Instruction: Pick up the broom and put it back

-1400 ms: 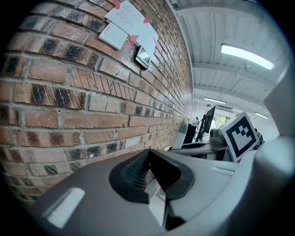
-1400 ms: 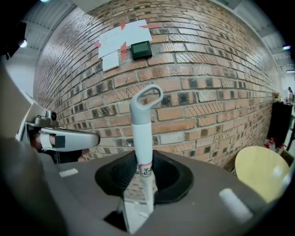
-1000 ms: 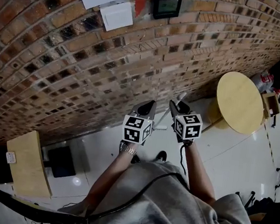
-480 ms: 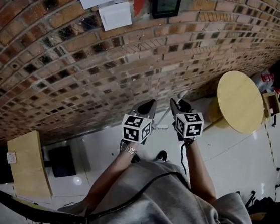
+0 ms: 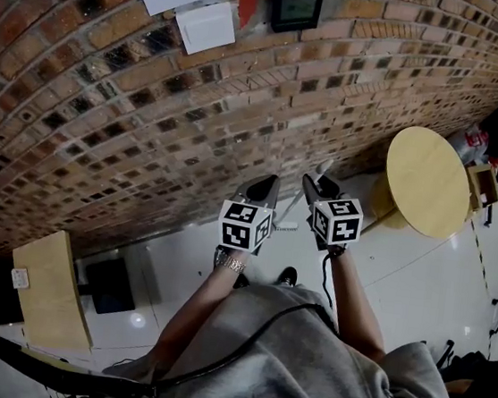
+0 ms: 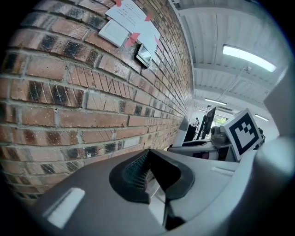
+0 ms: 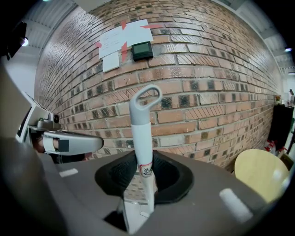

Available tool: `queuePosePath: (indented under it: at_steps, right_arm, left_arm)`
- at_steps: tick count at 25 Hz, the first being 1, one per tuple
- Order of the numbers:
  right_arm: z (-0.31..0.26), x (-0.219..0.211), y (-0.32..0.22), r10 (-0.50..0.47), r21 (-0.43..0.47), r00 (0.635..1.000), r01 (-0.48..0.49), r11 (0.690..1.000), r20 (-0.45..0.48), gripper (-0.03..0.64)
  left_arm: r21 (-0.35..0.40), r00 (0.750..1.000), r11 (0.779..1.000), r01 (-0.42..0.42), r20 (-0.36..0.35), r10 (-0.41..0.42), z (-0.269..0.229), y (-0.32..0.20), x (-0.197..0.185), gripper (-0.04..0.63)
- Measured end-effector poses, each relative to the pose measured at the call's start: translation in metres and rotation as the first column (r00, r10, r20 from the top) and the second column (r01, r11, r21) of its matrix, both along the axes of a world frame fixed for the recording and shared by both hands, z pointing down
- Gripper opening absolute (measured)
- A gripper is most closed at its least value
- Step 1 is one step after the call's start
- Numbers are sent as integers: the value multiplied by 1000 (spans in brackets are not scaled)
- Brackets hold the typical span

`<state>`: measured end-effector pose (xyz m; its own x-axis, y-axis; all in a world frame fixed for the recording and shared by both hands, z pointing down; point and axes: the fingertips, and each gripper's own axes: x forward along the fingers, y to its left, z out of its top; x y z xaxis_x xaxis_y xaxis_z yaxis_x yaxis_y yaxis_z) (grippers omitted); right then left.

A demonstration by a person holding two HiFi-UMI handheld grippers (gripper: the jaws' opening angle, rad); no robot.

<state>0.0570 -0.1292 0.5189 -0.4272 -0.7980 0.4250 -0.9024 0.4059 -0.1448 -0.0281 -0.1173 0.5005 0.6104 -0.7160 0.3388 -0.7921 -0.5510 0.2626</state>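
The broom's pale grey handle point(image 7: 141, 138) stands upright between my right gripper's point(image 7: 138, 184) jaws, which are shut on it just below a small label. Its looped top point(image 7: 145, 97) rises in front of the brick wall. In the head view the handle point(image 5: 322, 171) pokes out beyond the right gripper point(image 5: 311, 189), and the broom's head is hidden. My left gripper point(image 5: 263, 190) hovers just left of it, close to the wall, jaws together with nothing between them. The left gripper view shows the handle point(image 6: 183, 132) and the right gripper's body point(image 6: 198, 148) beside it.
A brick wall point(image 5: 152, 110) with taped papers and a small display point(image 5: 295, 10) is right in front. A round yellow table point(image 5: 427, 179) stands to the right, a wooden cabinet point(image 5: 48, 291) and a black box point(image 5: 110, 286) on the left of the white floor.
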Motion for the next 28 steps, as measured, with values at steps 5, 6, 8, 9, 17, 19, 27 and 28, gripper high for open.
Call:
queuePosePath:
  at_steps: [5, 6, 8, 9, 17, 19, 27, 28]
  right_arm:
    - [1, -1, 1, 0, -7, 1000, 0, 1000, -2, 98]
    - [2, -2, 1, 1, -10, 1000, -1, 1000, -4, 98]
    - [3, -2, 2, 1, -15, 1000, -1, 1000, -6, 98]
    - [3, -2, 2, 1, -18, 1000, -1, 1000, -6, 98]
    - [7, 1, 1, 2, -29, 1000, -2, 1000, -8, 98]
    - [10, 3, 0, 4, -36, 1000, -4, 999, -9, 98]
    - [51, 15, -17, 12, -98, 1000, -13, 995, -10, 98]
    - [61, 17, -21, 11, -110, 1000, -12, 994, -13, 98]
  left_arm:
    - [-4, 1000, 1000, 2, 10, -2, 3, -1, -1, 5]
    - [-5, 1000, 1000, 3, 12, -3, 3, -1, -1, 6]
    - [-8, 1000, 1000, 4, 17, -4, 4, 0, -1, 5]
    - [-9, 1000, 1000, 5, 18, -5, 5, 0, -1, 5]
    - [-7, 1000, 1000, 10, 22, -10, 6, 1, -2, 5]
    - [-6, 1000, 1000, 12, 20, -12, 7, 0, -1, 5]
    - [-1, 1000, 1000, 17, 11, -17, 6, 1, -1, 5]
    - [-2, 1000, 1000, 20, 12, -20, 6, 1, -1, 6]
